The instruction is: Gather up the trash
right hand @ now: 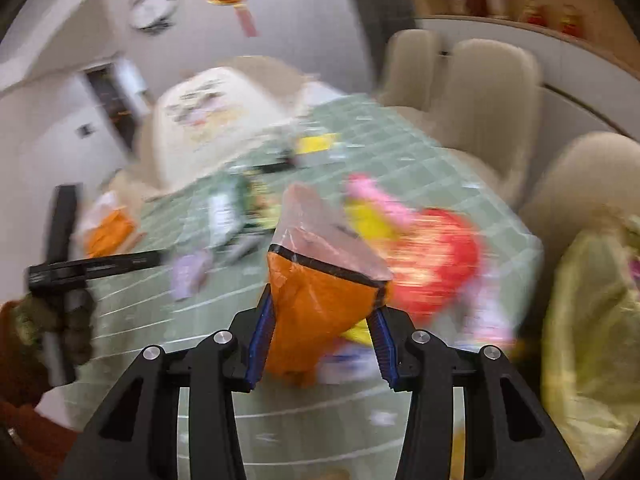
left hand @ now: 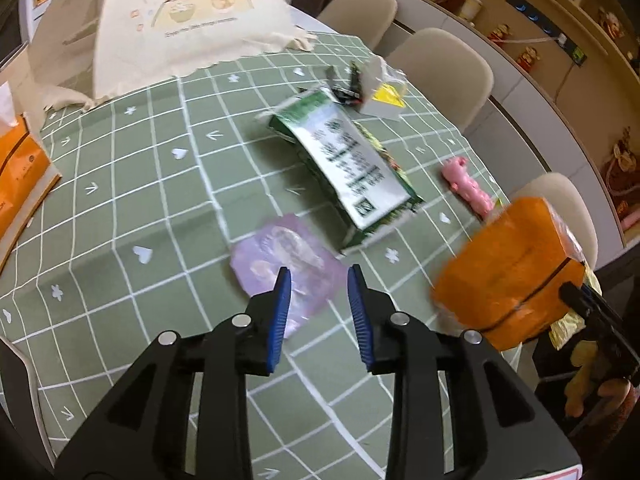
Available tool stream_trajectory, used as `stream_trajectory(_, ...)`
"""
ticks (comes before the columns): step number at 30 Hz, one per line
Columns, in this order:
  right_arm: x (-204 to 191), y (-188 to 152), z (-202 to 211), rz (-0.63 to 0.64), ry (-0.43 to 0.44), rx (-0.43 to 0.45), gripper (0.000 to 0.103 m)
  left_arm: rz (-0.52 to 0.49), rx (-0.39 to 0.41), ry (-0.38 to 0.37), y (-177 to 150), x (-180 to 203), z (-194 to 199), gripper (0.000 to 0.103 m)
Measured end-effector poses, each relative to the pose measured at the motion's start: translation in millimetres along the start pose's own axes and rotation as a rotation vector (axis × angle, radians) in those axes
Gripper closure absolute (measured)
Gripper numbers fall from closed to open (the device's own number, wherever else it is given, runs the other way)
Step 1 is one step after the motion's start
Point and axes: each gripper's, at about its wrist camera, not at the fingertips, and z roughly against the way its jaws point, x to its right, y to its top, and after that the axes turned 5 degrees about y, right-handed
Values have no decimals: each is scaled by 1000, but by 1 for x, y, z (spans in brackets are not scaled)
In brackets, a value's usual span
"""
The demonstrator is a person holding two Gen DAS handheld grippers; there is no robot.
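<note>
My left gripper (left hand: 318,280) is open and empty, its tips just above a purple wrapper (left hand: 286,266) on the green checked tablecloth (left hand: 132,208). Beyond it lies a green and white carton (left hand: 348,164), a pink toy-like piece (left hand: 466,186) and a pile of white, yellow and black scraps (left hand: 370,88). My right gripper (right hand: 324,308) is shut on an orange tissue pack (right hand: 316,304), held above the table; the pack also shows at the right of the left wrist view (left hand: 512,276). Red, yellow and pink wrappers (right hand: 424,256) lie blurred behind it.
A yellow-green bag (right hand: 592,340) hangs at the table's right edge. A cream mesh food cover (left hand: 188,20) stands at the far end. Another orange tissue pack (left hand: 20,176) sits at the left edge. Beige chairs (left hand: 444,68) line the right side.
</note>
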Motion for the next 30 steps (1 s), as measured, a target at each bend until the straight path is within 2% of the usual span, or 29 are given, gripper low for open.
stream_trajectory(1,-14,0,-8,44,47,-35,61,-6,2,-2,0,3,1,75)
stream_trajectory(4,-40,-3,-26,148,78,-128,60,-5,21,1,4,4,6,74)
stream_trajectory(5,-48,-6,-32,189,53,-162,58,-1,30,2,6,2,9,74)
stream_trajectory(8,-60,-21,-43,306,-127,-206,55,17,55,-2,9,-5,17,71)
stream_trajectory(11,-51,-33,-51,269,-242,-300,55,27,65,-12,9,-12,21,69)
stream_trajectory(13,-44,-44,-48,211,-234,-328,55,25,65,-20,9,-15,22,68)
stream_trajectory(16,-42,-60,-29,114,-182,-290,55,17,65,-39,5,-19,20,67)
stream_trajectory(20,-40,-72,8,-6,-197,-120,55,-9,48,-81,-2,-19,10,65)
stream_trajectory(24,-19,-67,29,-74,-310,-65,55,-40,49,-146,-10,-7,6,63)
stream_trajectory(26,-3,-59,42,-102,-363,-2,55,-64,46,-171,-14,6,7,62)
stream_trajectory(28,23,-44,52,-143,-416,43,55,-85,52,-181,-19,17,8,59)
stream_trajectory(30,47,-33,50,-137,-430,40,55,-95,55,-176,-23,25,9,59)
